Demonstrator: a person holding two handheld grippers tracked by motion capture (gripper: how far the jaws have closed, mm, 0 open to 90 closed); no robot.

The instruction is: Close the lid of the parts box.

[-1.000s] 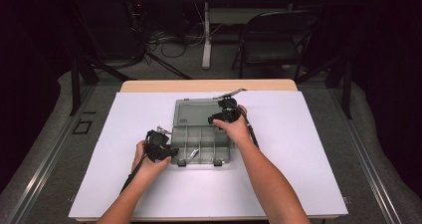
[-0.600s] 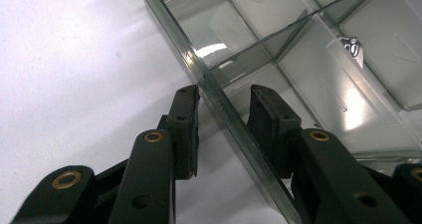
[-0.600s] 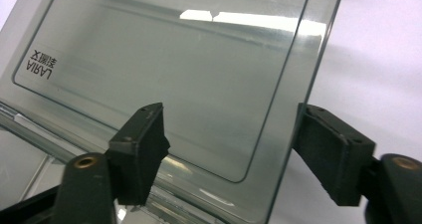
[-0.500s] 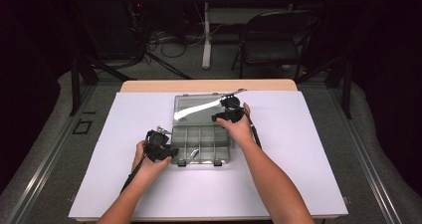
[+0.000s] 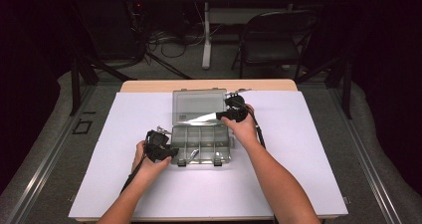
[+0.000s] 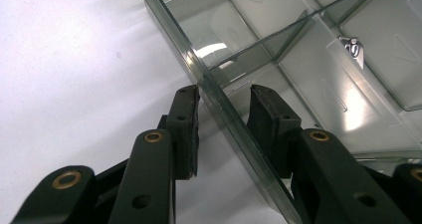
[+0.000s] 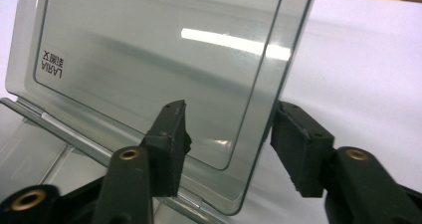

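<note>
A clear plastic compartment box (image 5: 201,143) lies mid-table with its lid (image 5: 195,106) swung up past upright. In the high view my right gripper (image 5: 222,115) is at the lid's right edge. The right gripper view has that gripper (image 7: 226,124) open, its jaws wide apart astride the lid's (image 7: 149,50) free edge. At the box's left front, my left gripper (image 5: 171,153) holds the side wall. Seen from the left gripper view, the left gripper (image 6: 224,104) is closed on that wall (image 6: 169,25), one jaw outside and one inside. A small metal part (image 6: 352,47) lies in one compartment.
The box rests on a white sheet (image 5: 298,134) covering the table. Two latches (image 5: 218,163) stick out from the box's front edge. Beyond the table's far edge stand a dark chair (image 5: 271,40) and floor cables.
The lid has swung up and back from nearly closed to open, and my right gripper has travelled back with its edge. My left gripper has stayed on the box's wall.
</note>
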